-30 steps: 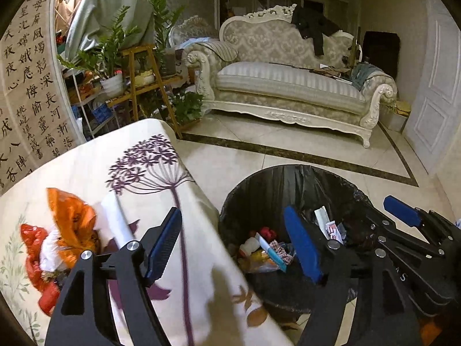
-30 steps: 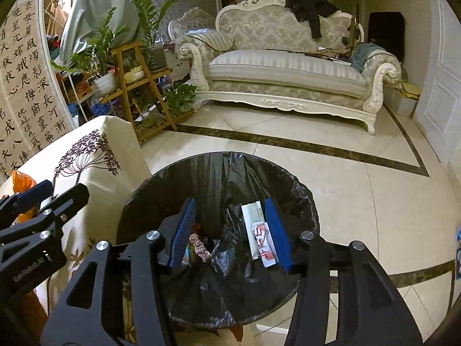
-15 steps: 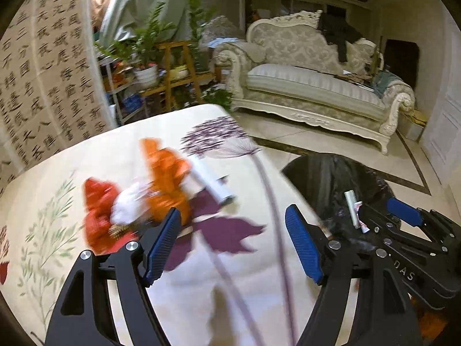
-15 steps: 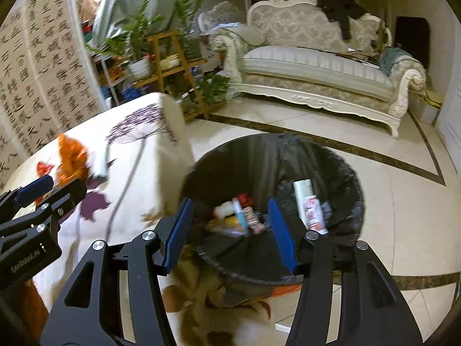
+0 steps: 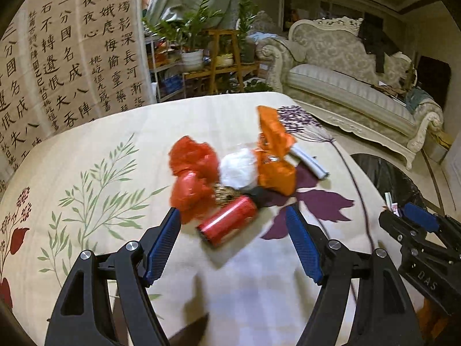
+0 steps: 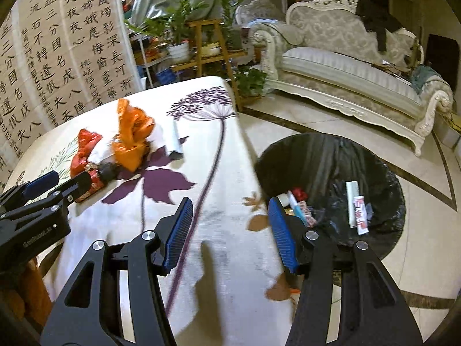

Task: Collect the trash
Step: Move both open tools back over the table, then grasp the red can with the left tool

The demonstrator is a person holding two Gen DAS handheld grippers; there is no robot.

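Left wrist view: left gripper, fingers apart and empty, above a trash heap on the flower-printed counter — crumpled red and orange bags, white wad, red can.
Right wrist view: right gripper, fingers apart, empty — black-lined bin beside the counter holds wrappers.

I read big black Chinese calligraphy in columns on the beige wall hanging, e.g. 三分國, 名成, 長河, 夜夜心. The same hanging shows in my right view. White letters "DAS" sit on the right gripper body; "GenRobot.AI", tiny and blurry, is on the left gripper body. The packets in the bin are illegible.
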